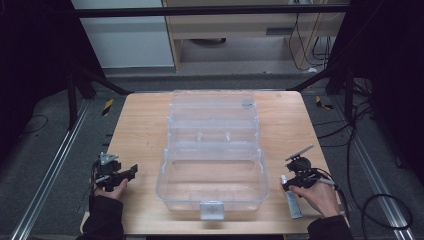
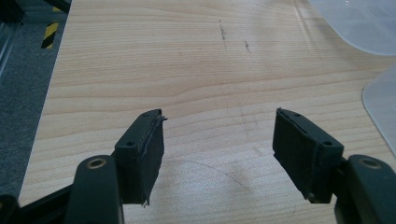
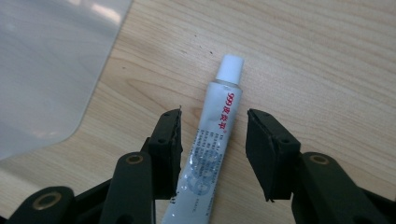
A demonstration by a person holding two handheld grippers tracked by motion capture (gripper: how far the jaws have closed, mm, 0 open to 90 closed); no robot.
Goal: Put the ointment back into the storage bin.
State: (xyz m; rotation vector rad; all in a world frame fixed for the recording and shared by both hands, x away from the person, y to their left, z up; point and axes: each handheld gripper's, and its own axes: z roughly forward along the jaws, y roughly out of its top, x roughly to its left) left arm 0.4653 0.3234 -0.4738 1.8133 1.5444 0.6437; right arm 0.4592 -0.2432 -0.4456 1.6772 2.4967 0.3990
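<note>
High view: clear plastic box (image 1: 212, 170) open mid-table (image 1: 140, 125), lid thrown back toward the far edge, compartments empty as far as can be told. Tube (image 1: 292, 199) lying flat near the right front corner, outside the box. Judged barely begun: nothing stowed yet.

Left gripper view: left gripper (image 2: 218, 154) spread wide over bare wood, holding nothing.

Right gripper view: right gripper (image 3: 214, 149) parted around the white-capped tube (image 3: 215, 135), one jaw on each side, not clamped. Probably grasping and boxing left.

Left hand-held gripper (image 2: 218, 140) low at left, jaws spread wide, nothing between. Right hand-held gripper (image 3: 212, 144) low at right, jaws parted, not clamped. Hands (image 1: 320, 197) gripping both from below.
</note>
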